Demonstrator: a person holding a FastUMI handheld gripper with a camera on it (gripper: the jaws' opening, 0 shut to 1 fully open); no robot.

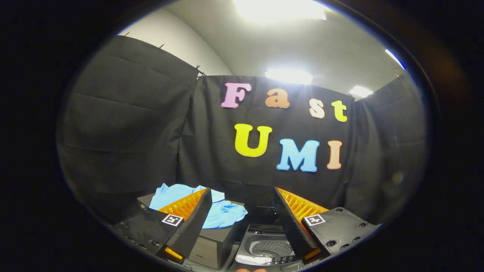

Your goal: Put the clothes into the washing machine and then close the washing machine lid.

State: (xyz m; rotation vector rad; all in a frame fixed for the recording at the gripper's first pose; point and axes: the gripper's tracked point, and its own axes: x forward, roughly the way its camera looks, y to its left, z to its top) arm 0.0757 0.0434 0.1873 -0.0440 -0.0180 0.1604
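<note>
A light blue garment (223, 212) lies crumpled on top of a dark box (211, 245), partly hidden behind my left finger. To the right of the box stands a small top-loading washing machine (264, 255) with its lid raised and its drum (272, 248) showing, low between my fingers. My gripper (242, 190) is open, held well above and short of both, with nothing between its fingers.
Black cloth walls close the booth behind and on both sides. Bright ceiling lights shine above. The box and the machine stand side by side with a narrow gap between them.
</note>
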